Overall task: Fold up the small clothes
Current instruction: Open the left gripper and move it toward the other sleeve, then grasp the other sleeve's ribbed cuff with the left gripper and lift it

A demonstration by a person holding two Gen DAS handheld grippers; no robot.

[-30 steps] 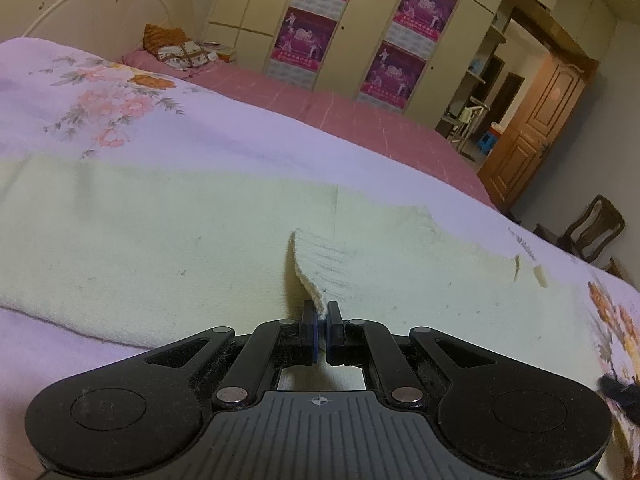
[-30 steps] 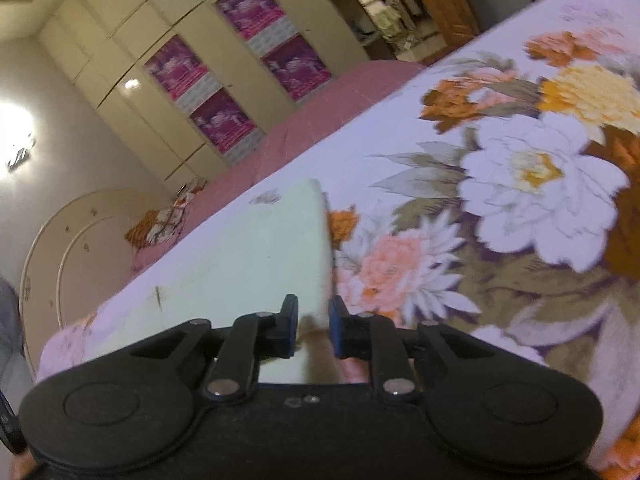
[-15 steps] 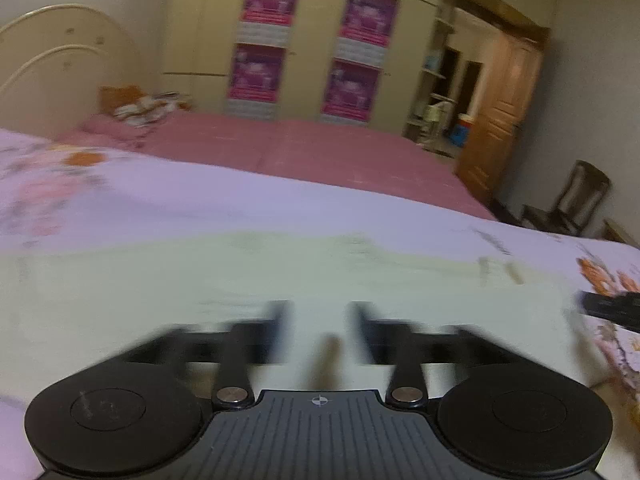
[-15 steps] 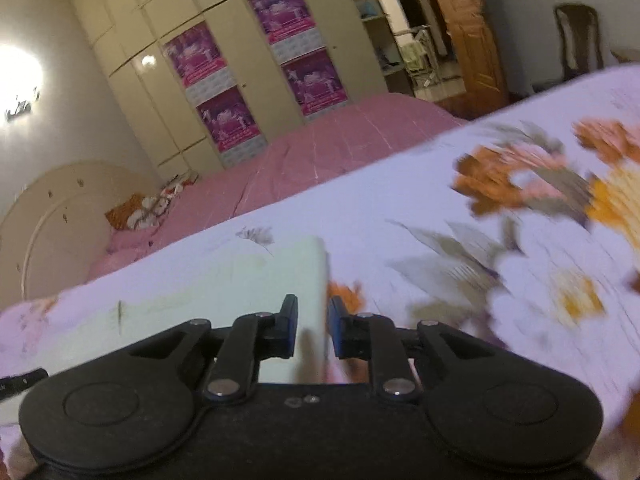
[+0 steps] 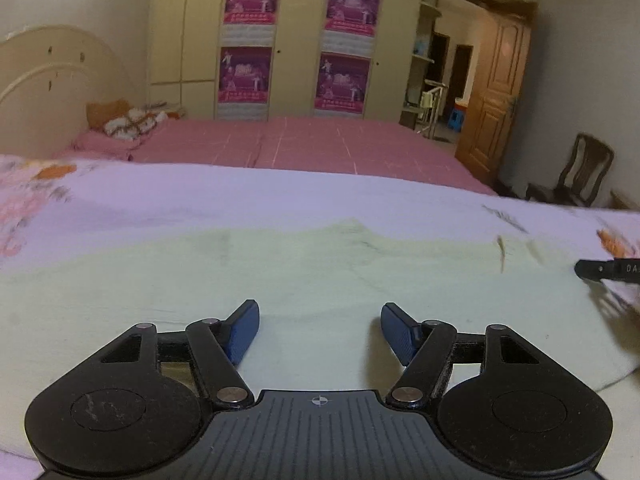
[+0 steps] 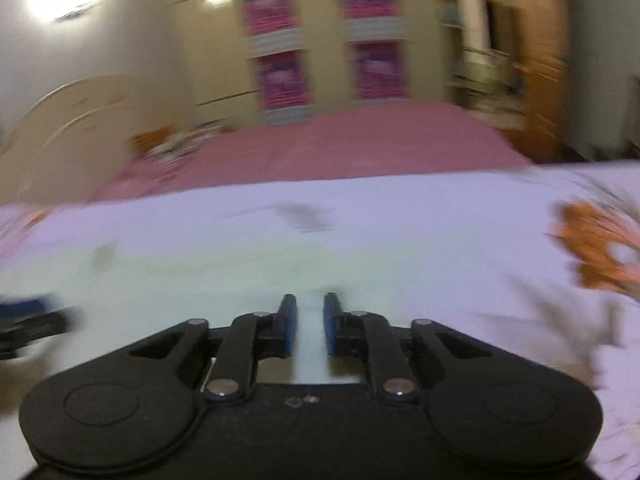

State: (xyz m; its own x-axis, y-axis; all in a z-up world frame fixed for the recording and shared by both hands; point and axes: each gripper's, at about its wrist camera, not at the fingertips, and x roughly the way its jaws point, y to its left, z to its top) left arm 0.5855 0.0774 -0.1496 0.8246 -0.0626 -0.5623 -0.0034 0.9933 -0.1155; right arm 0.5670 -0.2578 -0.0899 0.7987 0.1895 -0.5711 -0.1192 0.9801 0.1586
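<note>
A pale yellow knit garment (image 5: 320, 276) lies flat on the floral bedsheet (image 5: 280, 196). My left gripper (image 5: 319, 322) is wide open and empty, low over the garment's near edge. In the blurred right wrist view the garment (image 6: 240, 276) lies under my right gripper (image 6: 310, 312), whose jaws stand a narrow gap apart with nothing between them. The right gripper's tip (image 5: 604, 270) shows at the right edge of the left wrist view. The left gripper (image 6: 28, 320) shows blurred at the left edge of the right wrist view.
A pink bed (image 5: 304, 148) with pillows (image 5: 128, 122) lies beyond. A wardrobe with posters (image 5: 296, 40) lines the far wall. A wooden door (image 5: 492, 96) and a chair (image 5: 580, 172) stand at the right.
My left gripper has let go of the garment's cuff and opened wide; the garment now lies flat. Both grippers have swung level over the garment; the right keeps its narrow gap.
</note>
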